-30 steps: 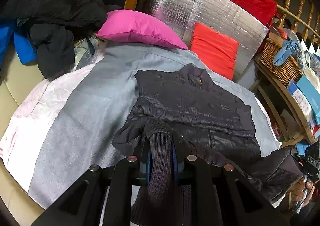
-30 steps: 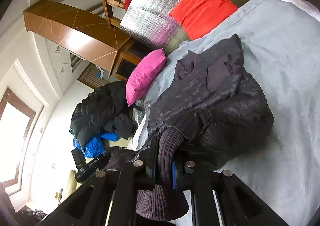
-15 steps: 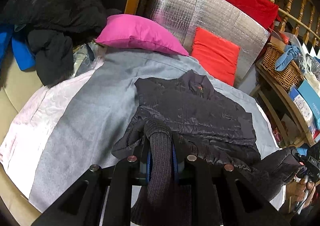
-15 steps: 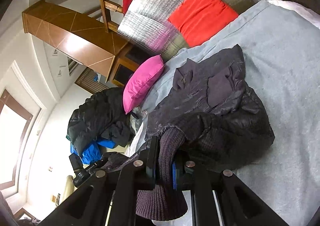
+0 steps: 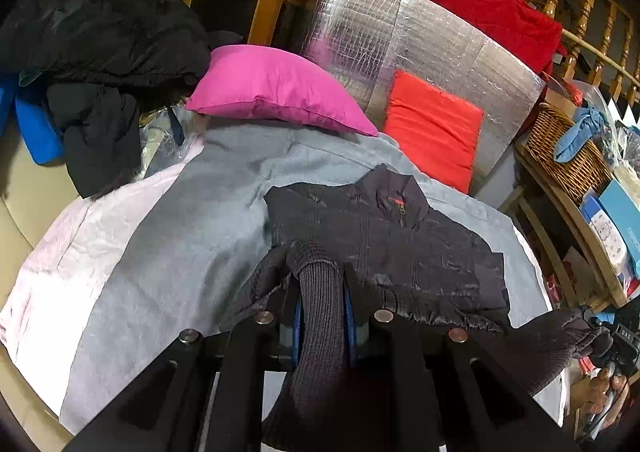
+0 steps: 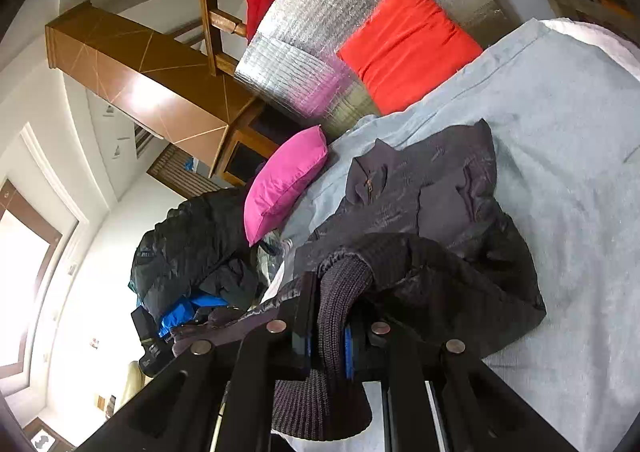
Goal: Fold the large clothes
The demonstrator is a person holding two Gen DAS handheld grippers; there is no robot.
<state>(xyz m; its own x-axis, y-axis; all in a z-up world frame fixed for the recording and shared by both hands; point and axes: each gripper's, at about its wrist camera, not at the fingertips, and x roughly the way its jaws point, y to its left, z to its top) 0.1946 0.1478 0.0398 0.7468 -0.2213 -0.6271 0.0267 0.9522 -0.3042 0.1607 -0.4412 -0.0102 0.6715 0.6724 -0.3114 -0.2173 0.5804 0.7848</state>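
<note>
Grey blanket: spread under the jacket, bare to the left of the left jaws and to the right of the right jaws.
Jacket: dark quilted, collar at the far end, lying ahead of both pairs of jaws, its near end lifted.
Left gripper: clenched on a ribbed cuff (knit draped back over the jaws).
Right gripper: clenched on the other ribbed cuff.
Edges: blanket's left edge meets a pale sheet; far edge ends at a pink pillow and red cushion.
Left view only: wicker basket, wooden railing, right hand at the lower right.
Right view only: ceiling, window, the left gripper's camera low on the left.
</note>
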